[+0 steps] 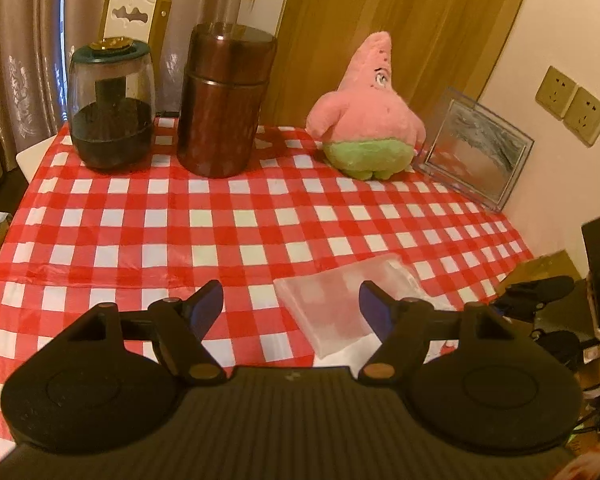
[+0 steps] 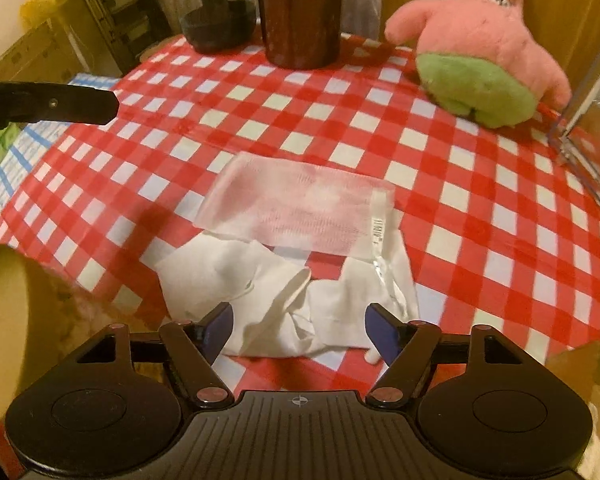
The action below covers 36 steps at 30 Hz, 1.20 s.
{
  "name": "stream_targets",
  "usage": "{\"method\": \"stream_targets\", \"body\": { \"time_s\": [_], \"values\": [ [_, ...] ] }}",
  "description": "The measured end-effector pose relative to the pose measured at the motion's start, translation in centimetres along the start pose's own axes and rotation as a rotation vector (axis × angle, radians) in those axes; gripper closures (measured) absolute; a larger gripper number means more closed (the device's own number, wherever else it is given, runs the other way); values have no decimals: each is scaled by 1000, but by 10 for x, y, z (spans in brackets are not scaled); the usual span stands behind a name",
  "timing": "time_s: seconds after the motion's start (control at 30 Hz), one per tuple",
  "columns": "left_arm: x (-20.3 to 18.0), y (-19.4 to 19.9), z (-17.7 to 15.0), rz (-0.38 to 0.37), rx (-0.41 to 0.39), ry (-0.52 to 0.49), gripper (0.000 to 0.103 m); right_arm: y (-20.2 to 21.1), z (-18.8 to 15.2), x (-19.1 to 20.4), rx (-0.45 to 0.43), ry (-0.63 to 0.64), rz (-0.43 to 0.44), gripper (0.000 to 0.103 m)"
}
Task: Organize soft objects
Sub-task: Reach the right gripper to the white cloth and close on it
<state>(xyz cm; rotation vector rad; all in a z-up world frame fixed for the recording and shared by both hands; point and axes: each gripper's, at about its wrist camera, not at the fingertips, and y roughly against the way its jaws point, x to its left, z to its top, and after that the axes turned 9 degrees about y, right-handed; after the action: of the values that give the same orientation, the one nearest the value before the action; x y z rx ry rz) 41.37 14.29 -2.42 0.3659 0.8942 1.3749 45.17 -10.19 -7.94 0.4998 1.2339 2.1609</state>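
A translucent mesh pouch (image 2: 300, 204) lies flat on the red-and-white checked tablecloth (image 2: 480, 220). A crumpled white cloth (image 2: 260, 280) lies just in front of it, partly under its near edge. My right gripper (image 2: 300, 328) hovers open over the near side of that cloth, with nothing pressed between its pads. My left gripper (image 1: 292, 308) stands open over the table to the left of the pouch (image 1: 332, 300), its right finger in front of the pouch's near corner. A pink and green star-shaped plush (image 1: 368, 120) stands upright at the back right of the table; the right wrist view also shows this plush (image 2: 480, 40).
At the back left stand a glass jar (image 1: 112, 112) with dark contents and a tall brown canister (image 1: 224, 100). A clear picture frame (image 1: 476, 148) leans by the right wall. A chair back (image 1: 130, 12) rises behind the table. Boxes (image 2: 24, 152) lie off the left edge.
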Motion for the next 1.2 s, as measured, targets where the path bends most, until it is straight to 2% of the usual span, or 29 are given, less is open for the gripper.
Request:
{"method": "stream_targets", "body": {
  "time_s": [0.43,0.6,0.7,0.8,0.97,1.07,1.2],
  "values": [
    [22,-18,-9,20,33,45,31,-50,17,7,100,59,11,19],
    [22,-22,-10,14,45,42,31,-52,17,5,98,60,19,20],
    [19,-23,-11,10,48,35,31,-50,16,7,97,71,9,28],
    [18,-23,-11,9,49,31,31,-46,14,8,95,71,7,44],
    [19,-24,-10,9,50,25,31,-39,11,8,97,49,19,83],
    [19,-25,-11,8,52,19,31,-35,8,9,99,42,13,87],
    [20,-28,-11,6,58,6,31,-21,5,11,71,48,-25,88]
  ]
}}
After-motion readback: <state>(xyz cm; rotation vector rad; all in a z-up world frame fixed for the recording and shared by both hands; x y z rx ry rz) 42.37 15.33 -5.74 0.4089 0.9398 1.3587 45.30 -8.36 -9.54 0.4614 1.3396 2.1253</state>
